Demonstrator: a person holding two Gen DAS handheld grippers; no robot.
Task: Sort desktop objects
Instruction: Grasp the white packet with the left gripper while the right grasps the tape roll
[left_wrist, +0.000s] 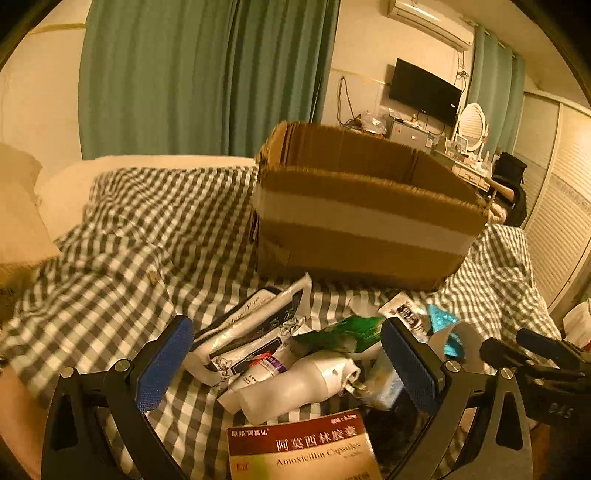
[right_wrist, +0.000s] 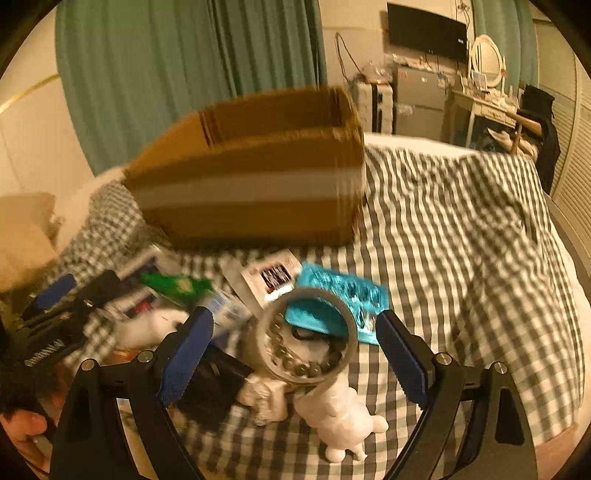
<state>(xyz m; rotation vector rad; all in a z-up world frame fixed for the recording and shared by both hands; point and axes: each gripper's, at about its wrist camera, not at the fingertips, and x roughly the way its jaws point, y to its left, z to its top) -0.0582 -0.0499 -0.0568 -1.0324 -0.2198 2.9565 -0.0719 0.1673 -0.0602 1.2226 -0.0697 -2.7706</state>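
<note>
Left wrist view: my left claw (left_wrist: 286, 356) hangs spread wide over a white bottle (left_wrist: 295, 384) and an amoxicillin box (left_wrist: 301, 448) on the checkered bed (left_wrist: 122, 236), near the cardboard box (left_wrist: 364, 221).

Right wrist view: my right claw (right_wrist: 293, 349) gapes around a tape roll (right_wrist: 308, 334), not gripping it.

Cardboard box (left_wrist: 364, 225) blocks the far side of the bed (left_wrist: 122, 258), top open. Pile packed tight in front of it: white pouch (left_wrist: 255, 328), green packet (left_wrist: 343, 332), white bottle (left_wrist: 295, 387), amoxicillin box (left_wrist: 303, 450). Right side: glass jar (right_wrist: 306, 332), white figurine (right_wrist: 343, 417), teal pack (right_wrist: 340, 299) clustered. Bare checked sheet left of the pile and right of the jar.
</note>
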